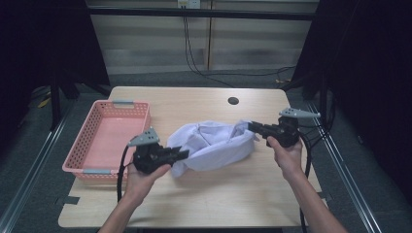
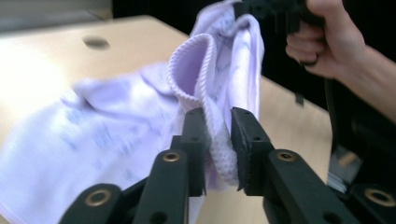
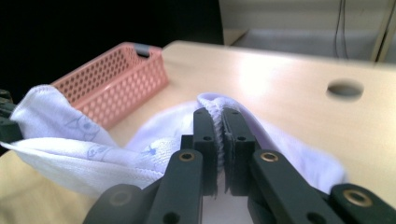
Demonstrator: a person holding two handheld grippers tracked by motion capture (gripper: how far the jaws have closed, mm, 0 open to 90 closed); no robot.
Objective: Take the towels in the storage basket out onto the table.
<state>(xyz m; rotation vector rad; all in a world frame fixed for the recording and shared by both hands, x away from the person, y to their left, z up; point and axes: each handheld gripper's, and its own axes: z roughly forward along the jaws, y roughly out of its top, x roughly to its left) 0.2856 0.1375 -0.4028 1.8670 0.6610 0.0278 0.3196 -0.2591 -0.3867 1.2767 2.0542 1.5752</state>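
Note:
A pale lilac-white cloth (image 1: 214, 143) with a faint print lies bunched at the middle of the wooden table (image 1: 218, 194), strung between both grippers. My left gripper (image 1: 183, 154) is at the cloth's near-left end. In the left gripper view its jaws (image 2: 218, 140) stand apart, and the ribbed hem (image 2: 219, 140) sits loosely in the gap, uncrushed. My right gripper (image 1: 252, 126) is at the cloth's far-right end. In the right gripper view it (image 3: 219, 126) is shut tight on a hem of the cloth (image 3: 70, 140), which is lifted off the table there.
A pink mesh basket (image 1: 82, 165) with grey handles stands at the table's left side, close behind the left hand. A round cable hole (image 1: 233, 101) is near the far edge. Cables trail from both grippers. Dark curtains flank the table.

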